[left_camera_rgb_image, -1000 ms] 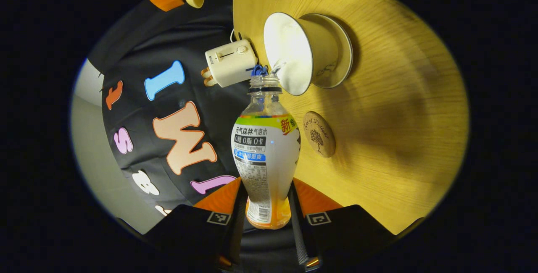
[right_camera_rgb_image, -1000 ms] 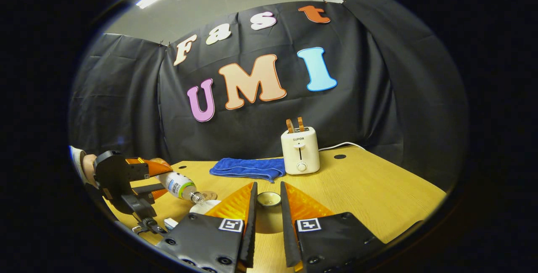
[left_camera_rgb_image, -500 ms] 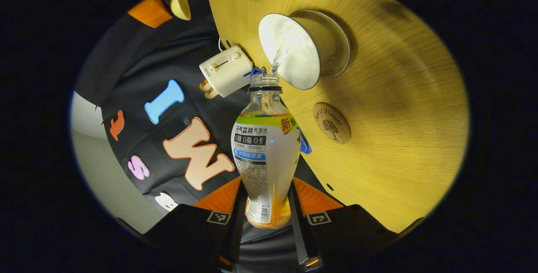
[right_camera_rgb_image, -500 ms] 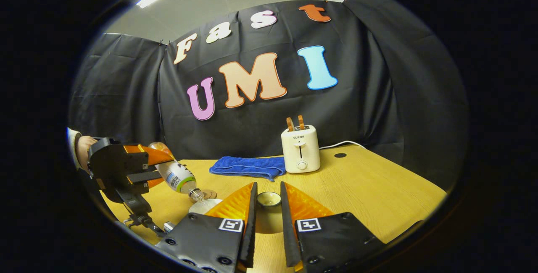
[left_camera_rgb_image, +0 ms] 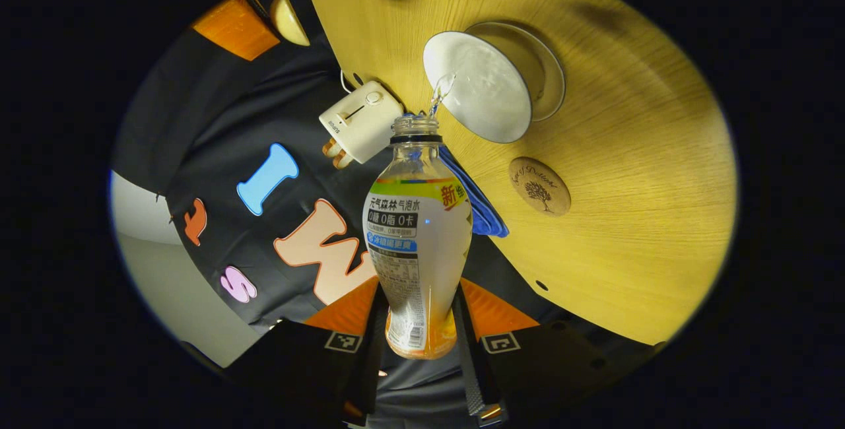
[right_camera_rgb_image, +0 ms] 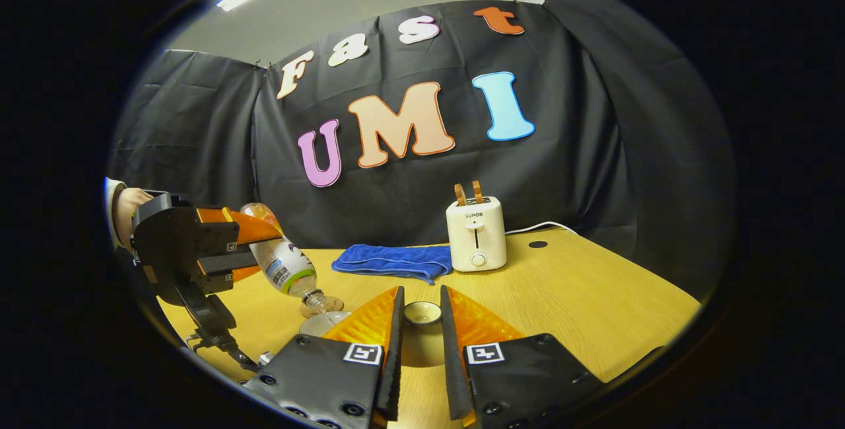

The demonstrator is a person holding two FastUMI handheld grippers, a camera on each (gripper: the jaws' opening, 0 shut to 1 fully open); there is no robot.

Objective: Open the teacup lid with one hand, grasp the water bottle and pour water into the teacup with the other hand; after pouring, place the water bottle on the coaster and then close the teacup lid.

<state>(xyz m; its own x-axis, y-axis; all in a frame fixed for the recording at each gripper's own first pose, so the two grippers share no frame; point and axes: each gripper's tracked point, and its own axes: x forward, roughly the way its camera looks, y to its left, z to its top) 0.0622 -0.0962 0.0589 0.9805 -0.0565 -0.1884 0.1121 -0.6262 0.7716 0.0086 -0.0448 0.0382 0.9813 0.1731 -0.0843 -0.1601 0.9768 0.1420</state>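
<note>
In the left gripper view, the left gripper (left_camera_rgb_image: 414, 323) is clamped on the lower body of the water bottle (left_camera_rgb_image: 416, 237), one orange finger pressing each side. The bottle is uncapped and tipped mouth-forward, with a thin stream of water leaving its mouth and falling into the open teacup (left_camera_rgb_image: 485, 92), whose white inside and the saucer beneath it are seen from above. Just beside the cup on the wooden table (left_camera_rgb_image: 627, 218) lies the round wooden coaster (left_camera_rgb_image: 540, 186), bare. A corner of the blue cloth (left_camera_rgb_image: 485, 211) shows behind the bottle's shoulder, and past the bottle's mouth stands the toaster (left_camera_rgb_image: 360, 122). At the far top edge, the right gripper (left_camera_rgb_image: 264, 20) shows as an orange finger with the pale teacup lid (left_camera_rgb_image: 290, 16) against it.

In the right gripper view, the right gripper (right_camera_rgb_image: 420, 350) grips the teacup lid (right_camera_rgb_image: 422, 313) between its fingers, held above the table (right_camera_rgb_image: 594, 303); the lid sits upside down, its hollow facing up. This view gives the side-on picture: to the left, a hand (right_camera_rgb_image: 125, 208) holds the left gripper (right_camera_rgb_image: 218, 251) with the water bottle (right_camera_rgb_image: 284, 261) slanting mouth-down over the teacup (right_camera_rgb_image: 323, 322), and the coaster (right_camera_rgb_image: 333, 303) lies just behind the cup. Farther back the blue cloth (right_camera_rgb_image: 393, 263) lies folded beside the toaster (right_camera_rgb_image: 476, 237), which has two slices standing in its slots.
</note>
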